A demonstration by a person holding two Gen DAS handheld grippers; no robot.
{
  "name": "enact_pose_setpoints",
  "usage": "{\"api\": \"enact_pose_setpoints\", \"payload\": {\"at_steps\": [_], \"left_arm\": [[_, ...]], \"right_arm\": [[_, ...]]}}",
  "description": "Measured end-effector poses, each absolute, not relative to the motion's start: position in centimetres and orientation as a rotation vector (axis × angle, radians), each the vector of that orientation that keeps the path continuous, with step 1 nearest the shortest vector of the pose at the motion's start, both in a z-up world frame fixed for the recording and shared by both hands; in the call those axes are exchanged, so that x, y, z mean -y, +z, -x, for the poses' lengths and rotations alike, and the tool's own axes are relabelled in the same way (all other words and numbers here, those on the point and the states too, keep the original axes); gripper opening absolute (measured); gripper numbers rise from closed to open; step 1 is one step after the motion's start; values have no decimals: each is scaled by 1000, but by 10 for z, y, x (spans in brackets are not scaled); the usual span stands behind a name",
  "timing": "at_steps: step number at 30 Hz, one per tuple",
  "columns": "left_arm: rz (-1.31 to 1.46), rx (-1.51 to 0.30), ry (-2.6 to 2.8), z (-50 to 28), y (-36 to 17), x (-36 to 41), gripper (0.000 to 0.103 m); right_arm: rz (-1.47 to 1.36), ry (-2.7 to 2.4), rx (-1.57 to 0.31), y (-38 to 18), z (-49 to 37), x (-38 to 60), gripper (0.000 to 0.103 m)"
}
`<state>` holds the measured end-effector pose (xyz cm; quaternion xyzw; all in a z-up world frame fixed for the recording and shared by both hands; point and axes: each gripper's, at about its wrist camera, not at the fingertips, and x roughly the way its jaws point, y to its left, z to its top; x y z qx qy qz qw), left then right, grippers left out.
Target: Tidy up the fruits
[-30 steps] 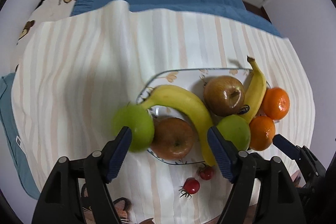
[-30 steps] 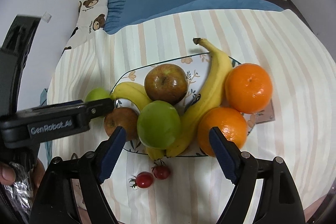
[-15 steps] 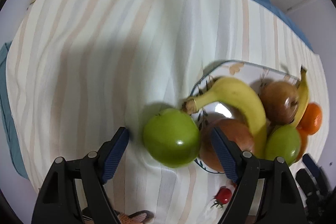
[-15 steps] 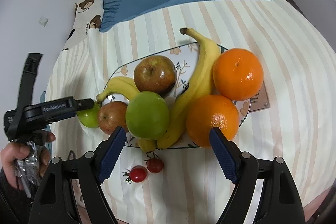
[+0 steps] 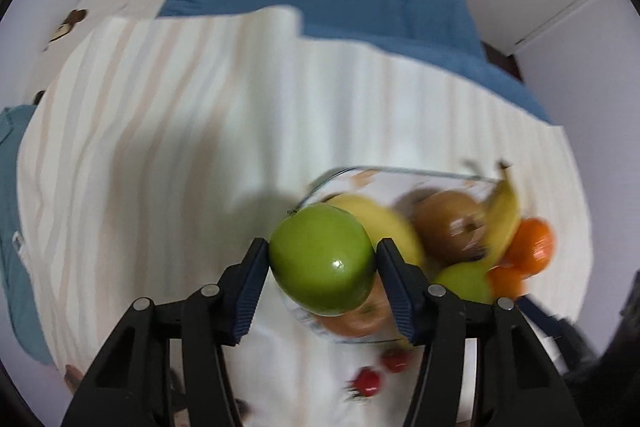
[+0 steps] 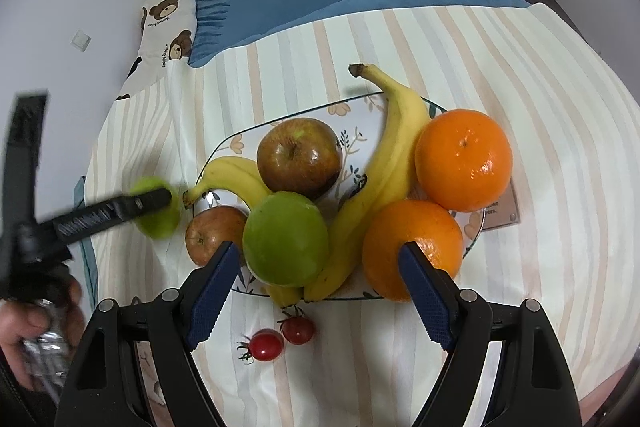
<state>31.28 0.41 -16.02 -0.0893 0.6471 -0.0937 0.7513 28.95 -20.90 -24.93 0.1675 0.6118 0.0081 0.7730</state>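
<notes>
The left gripper [image 5: 322,267] has its jaws closed on a green apple [image 5: 322,261], low centre of frame, with the plate [image 5: 384,171] just right of it (already crowded). The right gripper [image 6: 316,281] hangs wide open and empty.

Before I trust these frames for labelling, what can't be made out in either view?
- Left wrist view: motion blur smears the plate, its fruit and the cherry tomatoes.
- Left wrist view: the held green apple covers most of the red apple beneath.
- Right wrist view: the left tongs are blurred and cross that apple, so whether it is lifted off the tablecloth is unclear.
- Label under the plate: mostly covered, print too small.
</notes>
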Motion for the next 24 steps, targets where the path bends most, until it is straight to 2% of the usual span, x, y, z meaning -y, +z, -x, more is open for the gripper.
{"api": "enact_pose_setpoints", "payload": {"at_steps": [4, 9, 24], "left_arm": [[250, -1454, -277, -335, -162, 20, 53], [263, -1555, -305, -341, -194, 26, 54], [199, -1581, -318, -343, -200, 54, 55]], "right_arm": [[-362, 16, -1325, -249, -292, 209, 84], [-346, 10, -1324, -250, -298, 209, 84], [-257, -33, -1344, -259, -316, 209, 88]]}}
